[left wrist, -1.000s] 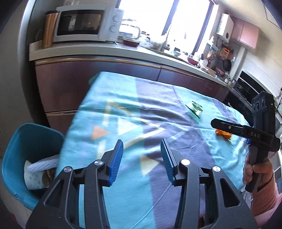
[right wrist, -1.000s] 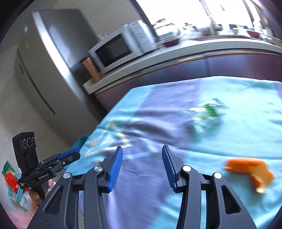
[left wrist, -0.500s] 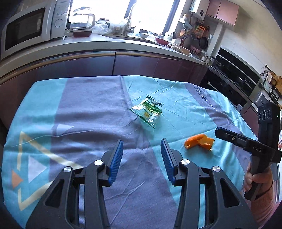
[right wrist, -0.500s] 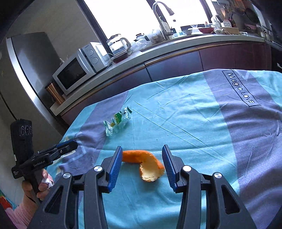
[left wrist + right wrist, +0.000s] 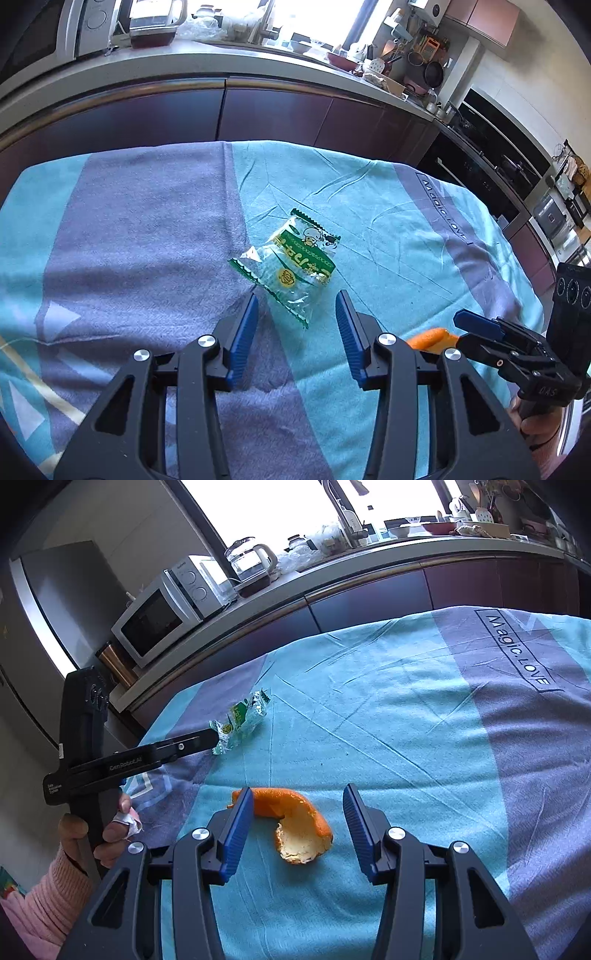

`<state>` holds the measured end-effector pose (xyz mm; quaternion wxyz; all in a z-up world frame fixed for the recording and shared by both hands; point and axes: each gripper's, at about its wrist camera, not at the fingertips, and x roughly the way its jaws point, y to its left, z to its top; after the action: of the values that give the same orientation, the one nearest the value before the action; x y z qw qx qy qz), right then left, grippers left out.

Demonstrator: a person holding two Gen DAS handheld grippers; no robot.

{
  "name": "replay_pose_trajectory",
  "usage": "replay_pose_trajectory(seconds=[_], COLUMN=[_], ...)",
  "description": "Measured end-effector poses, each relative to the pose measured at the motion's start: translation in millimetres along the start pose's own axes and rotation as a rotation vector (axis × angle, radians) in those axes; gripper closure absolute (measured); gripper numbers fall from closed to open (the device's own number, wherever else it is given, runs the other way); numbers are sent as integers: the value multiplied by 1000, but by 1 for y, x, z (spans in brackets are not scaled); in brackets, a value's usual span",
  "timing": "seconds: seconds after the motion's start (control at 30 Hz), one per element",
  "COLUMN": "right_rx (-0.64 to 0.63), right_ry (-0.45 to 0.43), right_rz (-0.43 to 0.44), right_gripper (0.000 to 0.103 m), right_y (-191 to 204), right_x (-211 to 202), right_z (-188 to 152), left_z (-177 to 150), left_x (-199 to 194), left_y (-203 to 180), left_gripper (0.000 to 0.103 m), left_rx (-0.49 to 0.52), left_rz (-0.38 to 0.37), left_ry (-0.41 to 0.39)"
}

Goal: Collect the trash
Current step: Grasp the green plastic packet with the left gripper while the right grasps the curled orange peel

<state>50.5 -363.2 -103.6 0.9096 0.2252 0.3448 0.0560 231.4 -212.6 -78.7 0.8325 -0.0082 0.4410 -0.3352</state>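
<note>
A green and clear snack wrapper lies on the teal and purple tablecloth. My left gripper is open, its tips just short of the wrapper's near end. A curled orange peel lies on the cloth between the open fingers of my right gripper. The wrapper also shows in the right wrist view, with the left gripper at its near end. The peel shows in the left wrist view, partly hidden behind my right gripper.
A kitchen counter runs behind the table, with a microwave, a kettle and dishes on it. Built-in ovens stand at the right. A steel fridge stands at the left.
Both grippers have moved forward over the table. The left one has closed in on the wrapper; the right one has come down around the orange peel. Both stayed open.
</note>
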Motion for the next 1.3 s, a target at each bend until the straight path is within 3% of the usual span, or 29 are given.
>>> replay_pose_trajectory(seconds=[0.07,0.27,0.33,0.4,0.87,1.2,1.27,1.3], right_rx=[0,3,9,12,11,-44,-63,-71], right_ry=[2,9,12,13,18,73,78,83], right_rz=[4,5,8,8,11,13,4,3], right_gripper=[55,55,55,55,55,51,55,63], right_y=[0,-4,-6,-7,-9,1,5,6], right_x=[1,1,1,1,-4,18,20,21], right_z=[1,1,0,-1,-4,2,4,4], left_z=[3,5,4,3,-21,-56,-63,-66], left_x=[8,20,20,21,-26,-81,-88,-92], left_y=[3,12,14,14,18,52,60,63], left_gripper=[63,86,87,97,98,98,98,98], left_rx=[-23,-66,-71,-71,-66,-136,-155,-163], left_rz=[-7,-31,-33,-28,-38,-32,-31,-31], left_ry=[19,44,44,41,-27,-90,-100,-102])
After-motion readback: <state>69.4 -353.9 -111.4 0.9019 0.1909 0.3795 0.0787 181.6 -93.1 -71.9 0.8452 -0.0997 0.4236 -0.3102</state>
